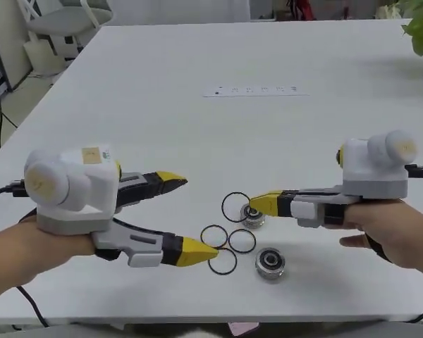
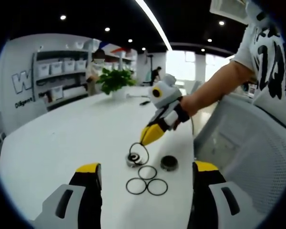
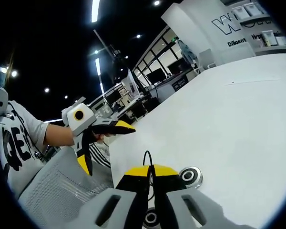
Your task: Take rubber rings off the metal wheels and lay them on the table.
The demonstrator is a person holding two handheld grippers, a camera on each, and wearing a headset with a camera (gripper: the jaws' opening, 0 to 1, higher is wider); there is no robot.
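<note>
Right claw (image 1: 255,204) pinching rubber ring (image 1: 235,207), wall lettering (image 2: 23,103) "Diligent"

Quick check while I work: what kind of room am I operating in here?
Most likely an open-plan office or demo lab: a long white worktable, wall shelves of white storage bins, rows of desks with dark monitors, and a green potted plant.

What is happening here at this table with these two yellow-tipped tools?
A person holds a gripper in each hand at a white table. The right gripper is shut on a rubber ring, right at one metal wheel. The left gripper hangs open beside three rings lying flat on the table. A second wheel sits close by.
</note>
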